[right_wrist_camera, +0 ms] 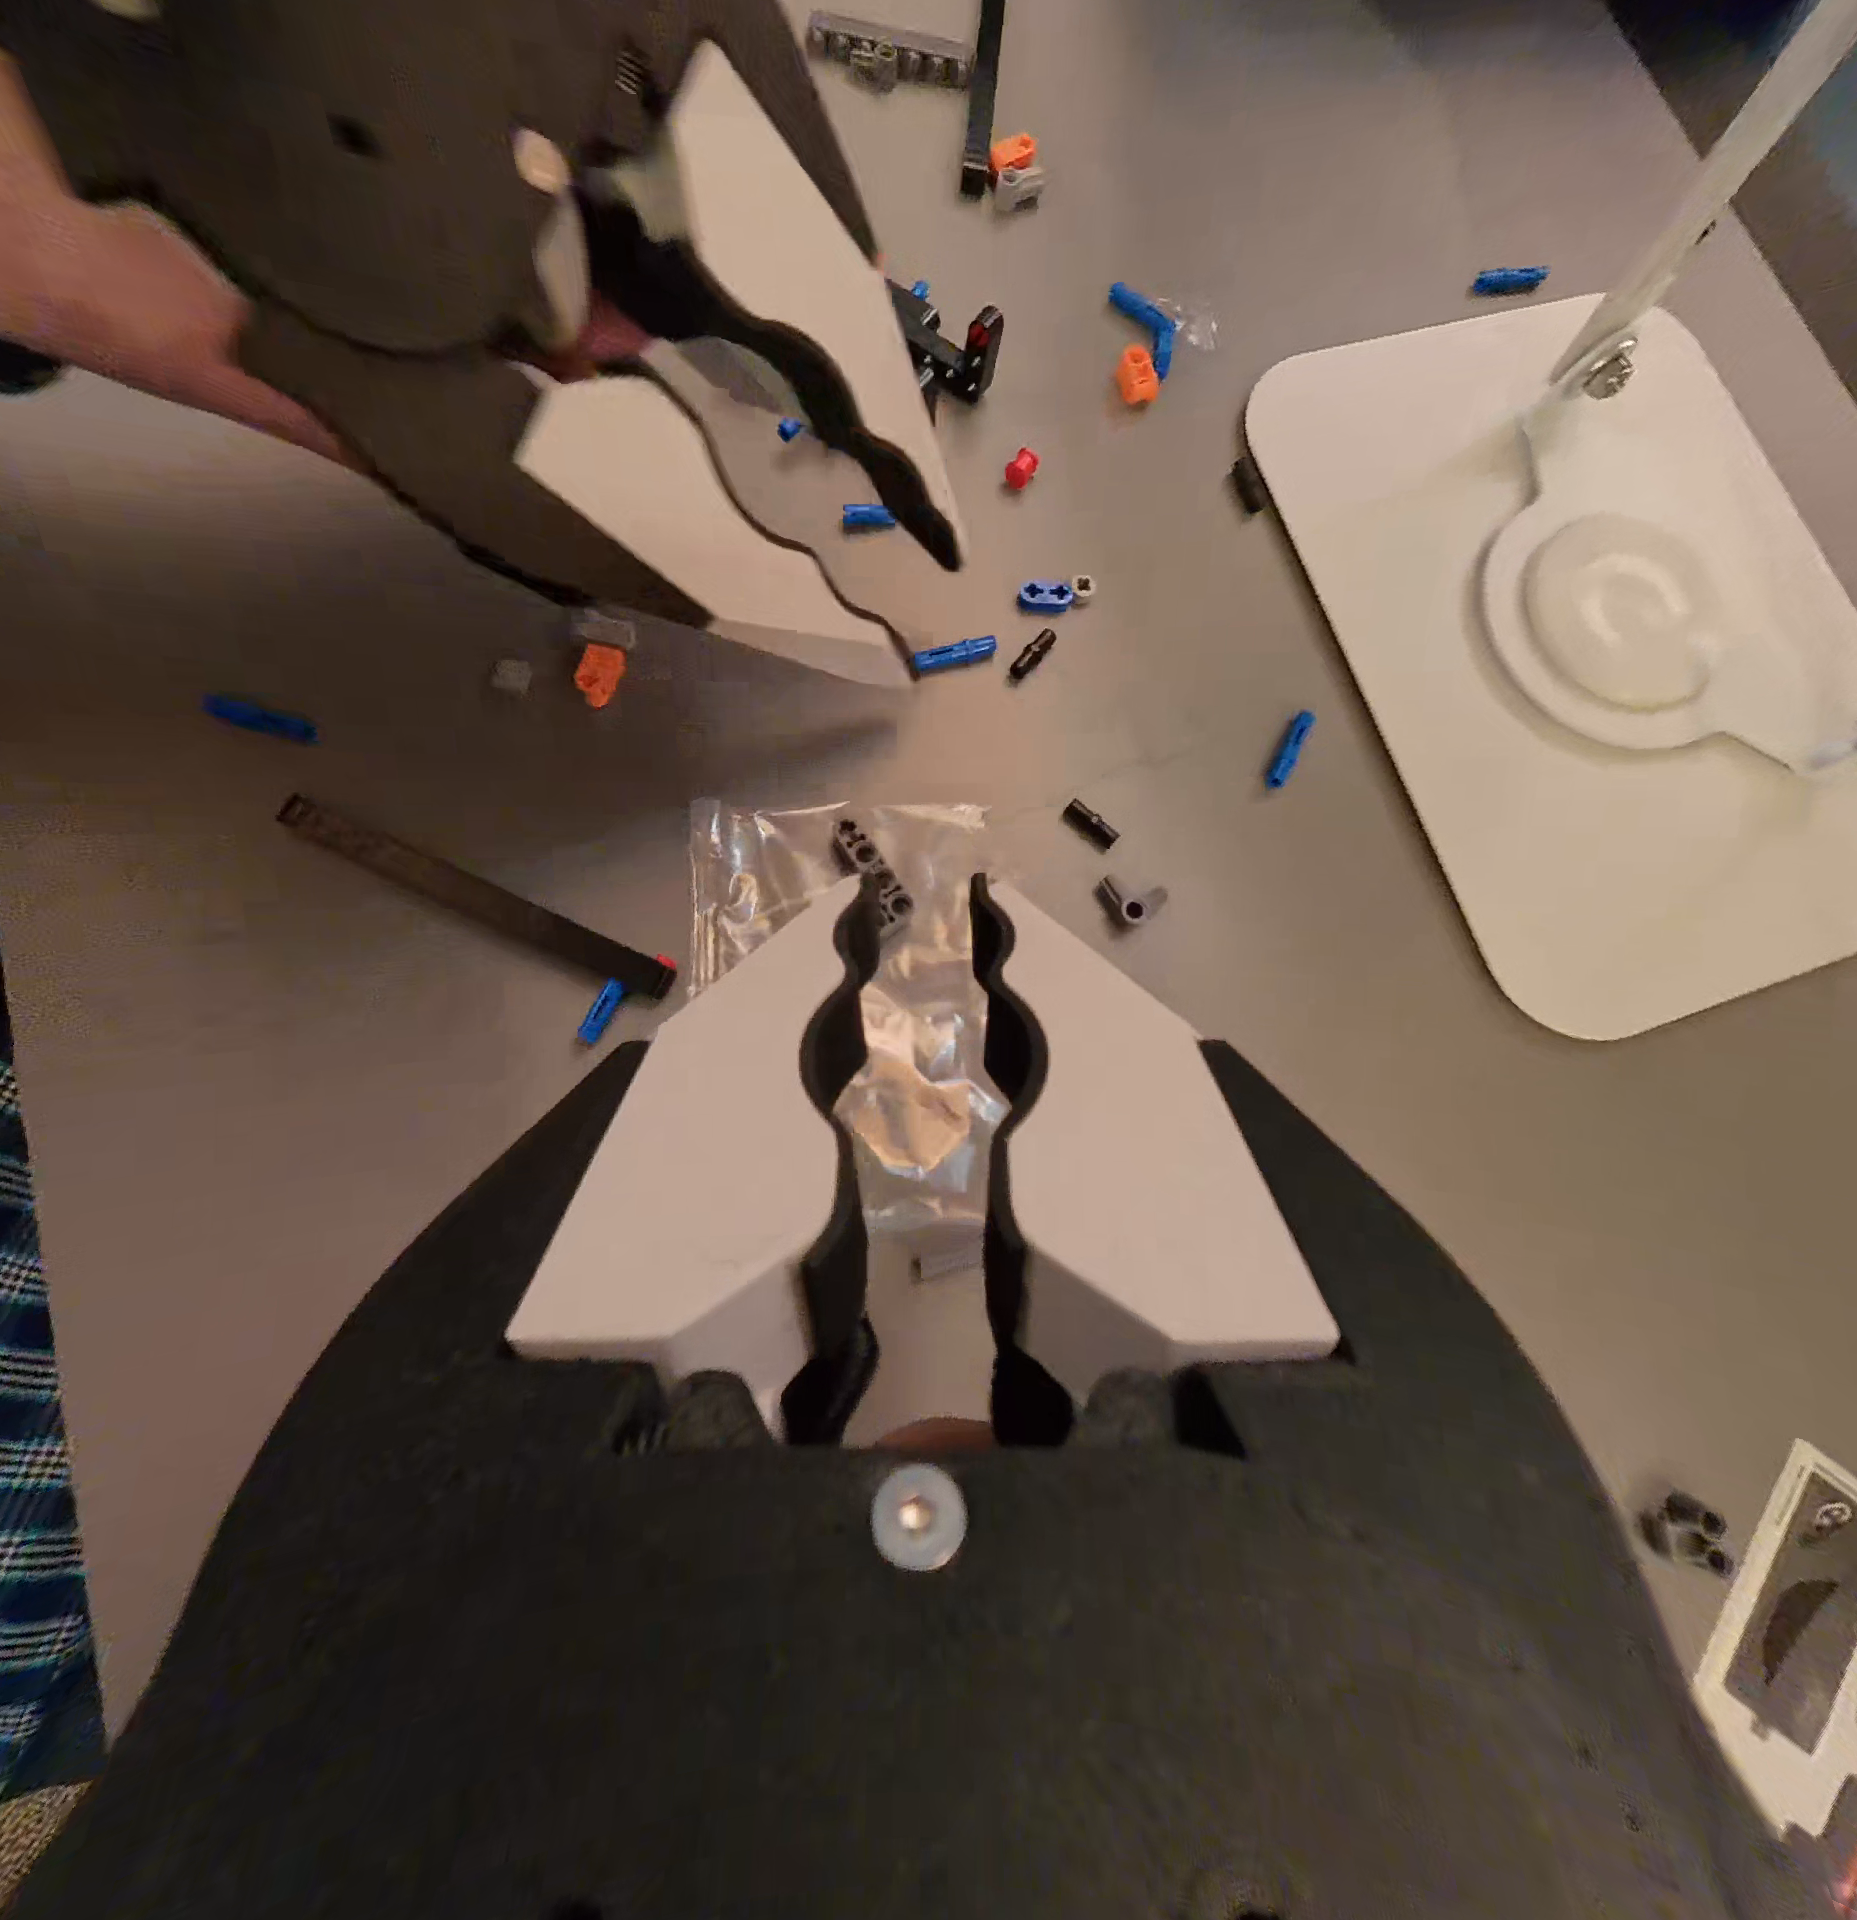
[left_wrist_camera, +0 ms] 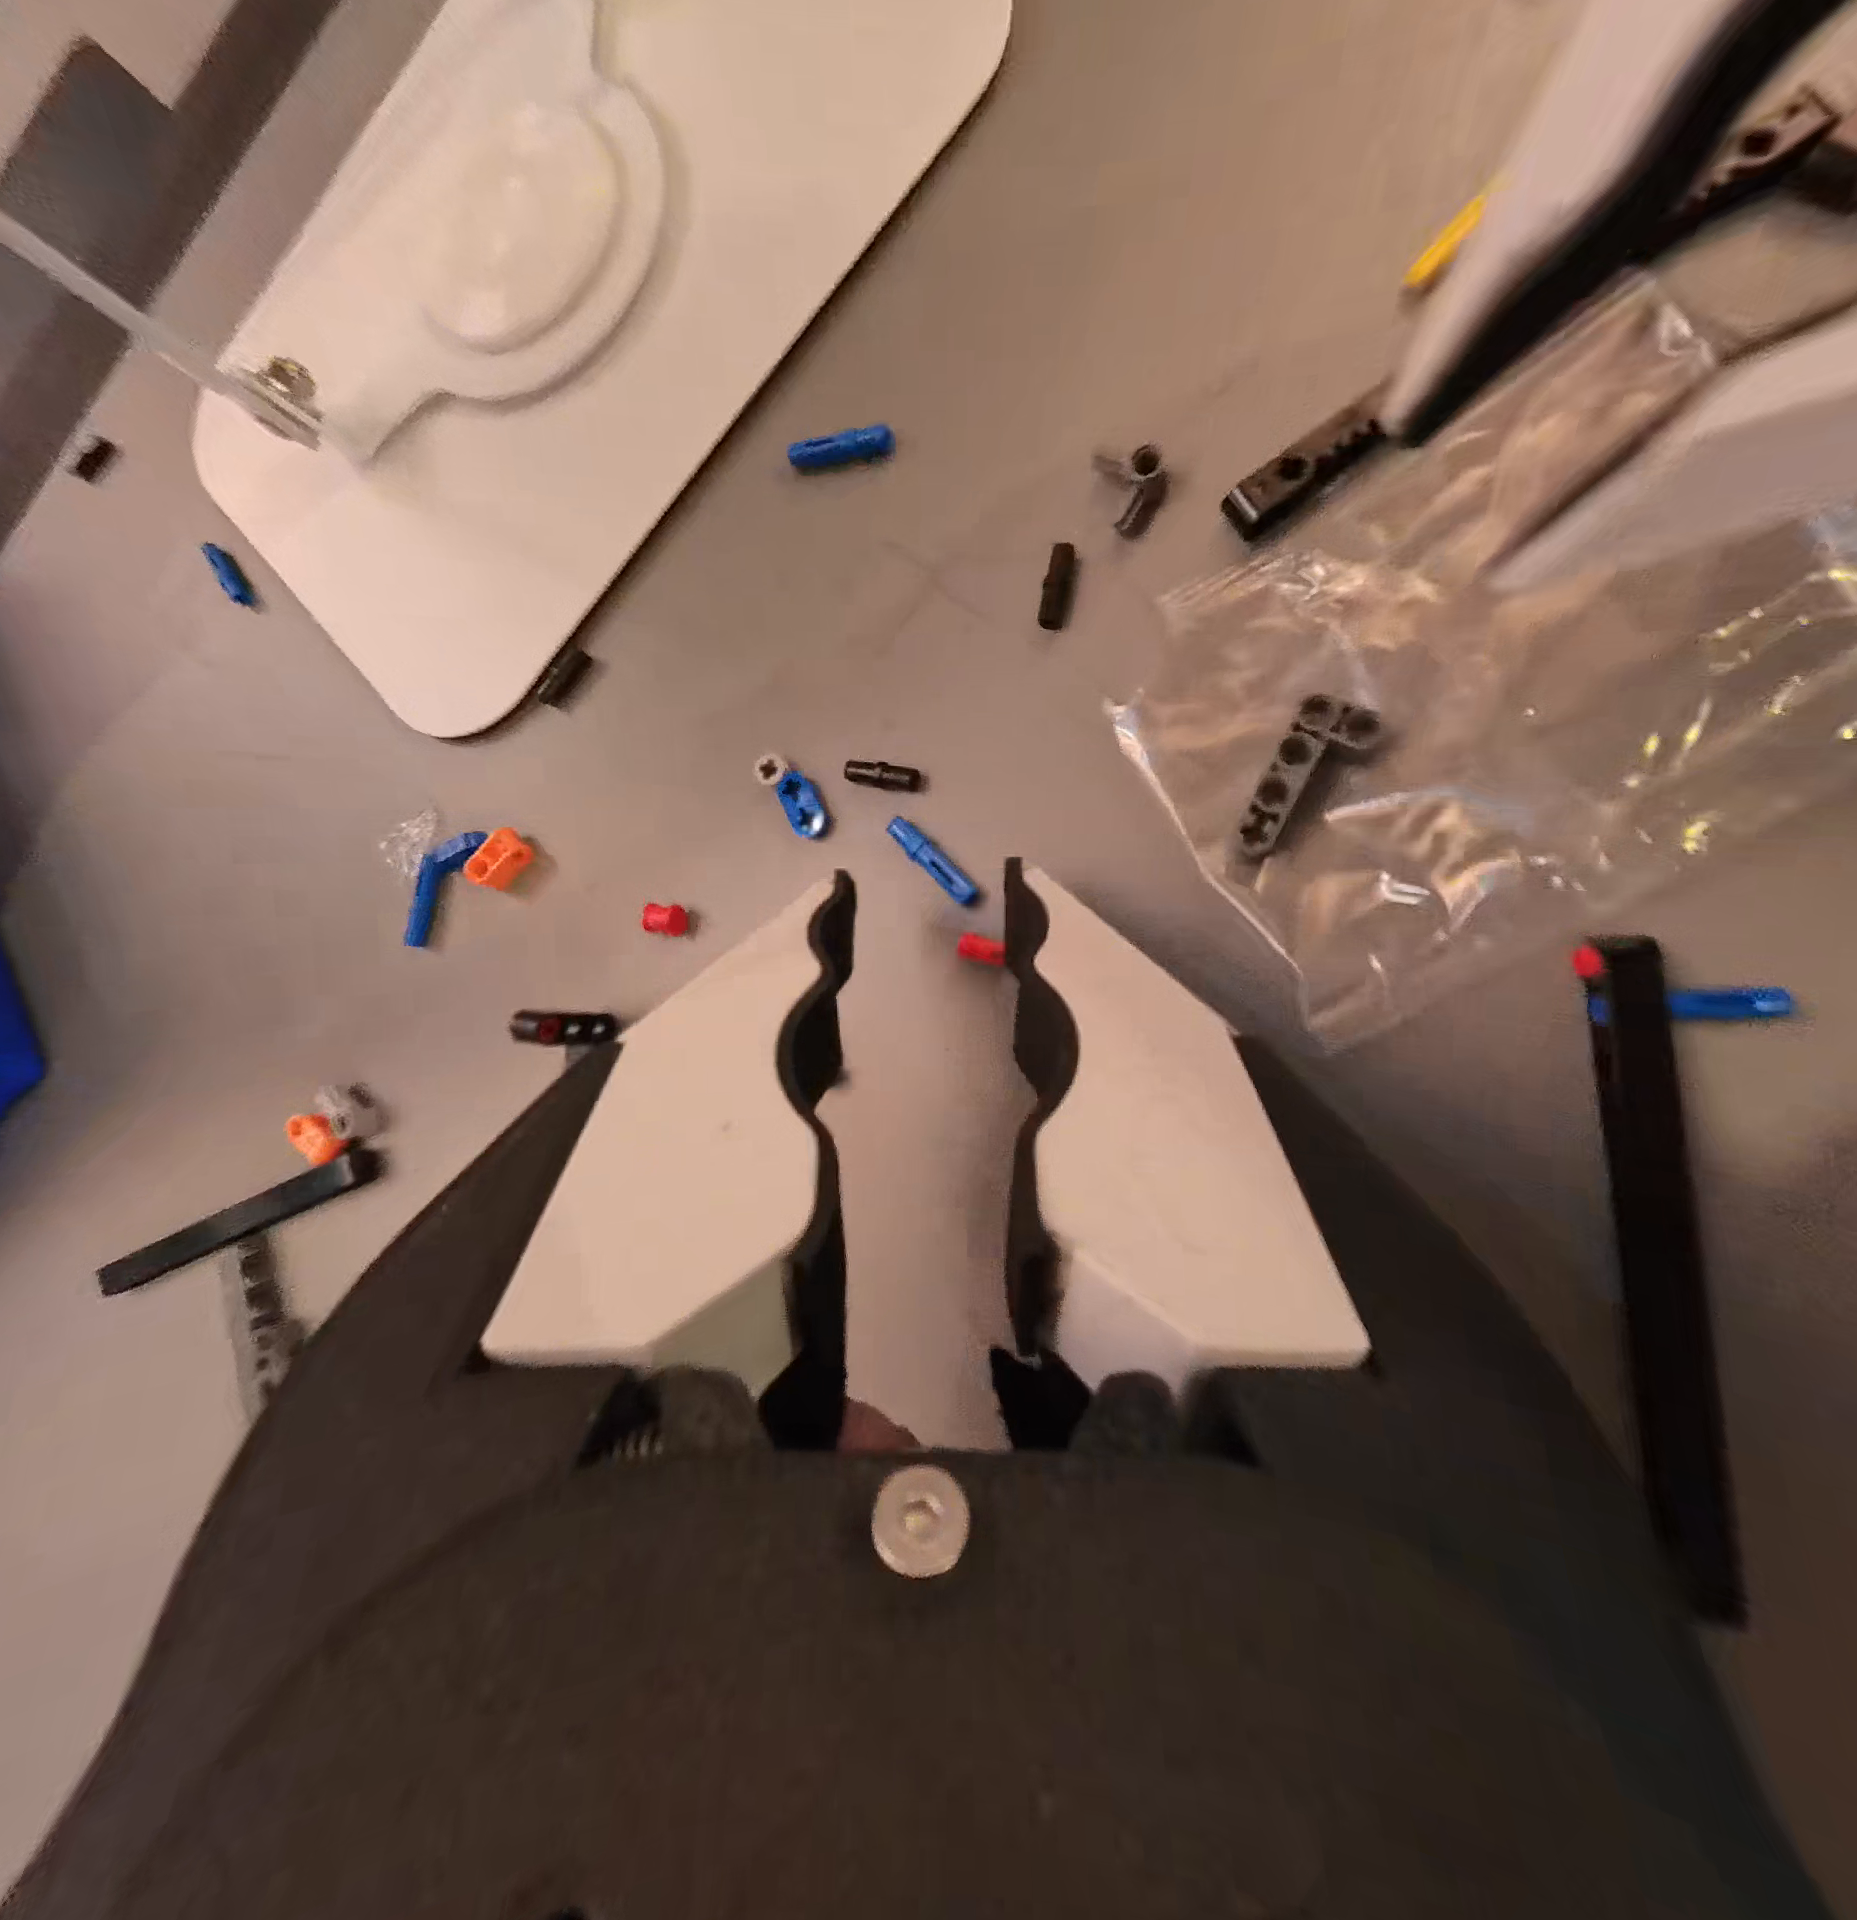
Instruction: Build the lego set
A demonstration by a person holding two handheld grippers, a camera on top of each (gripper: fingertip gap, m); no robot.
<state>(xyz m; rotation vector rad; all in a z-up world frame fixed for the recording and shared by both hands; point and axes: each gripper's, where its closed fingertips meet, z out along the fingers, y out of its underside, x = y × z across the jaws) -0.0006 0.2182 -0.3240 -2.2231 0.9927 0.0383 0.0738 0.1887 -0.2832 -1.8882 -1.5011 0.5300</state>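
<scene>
The lego pieces lie scattered loose on the grey worktop [left_wrist_camera: 1007,312], none yet joined into a visible assembly. All are small, light, rigid plastic with smooth, slippery faces; expect them to skate or roll when nudged.

At the left, a long black beam [left_wrist_camera: 233,1226] lies flat beside an orange connector [left_wrist_camera: 311,1135]. Take beams across the narrow sides, near mid-length. A bent blue piece [left_wrist_camera: 430,888] touches a second orange connector [left_wrist_camera: 500,857].

At centre, the left tongs [left_wrist_camera: 926,883] are spread and hold nothing, hovering near a blue pin [left_wrist_camera: 932,860] and a small red bush [left_wrist_camera: 666,918]. Pins are round; pinch them across the barrel, at mid-length.

At the right, a clear plastic bag [left_wrist_camera: 1475,790] lies crumpled, thin and limp, with a grey beam [left_wrist_camera: 1288,779] seemingly inside. In the right wrist view, the right tongs [right_wrist_camera: 916,894] are spread and empty above this bag. The film will likely slide and fold; grip an edge, not the centre.

A white, smooth, rounded stand base [left_wrist_camera: 612,343] rests beyond the pieces.
</scene>
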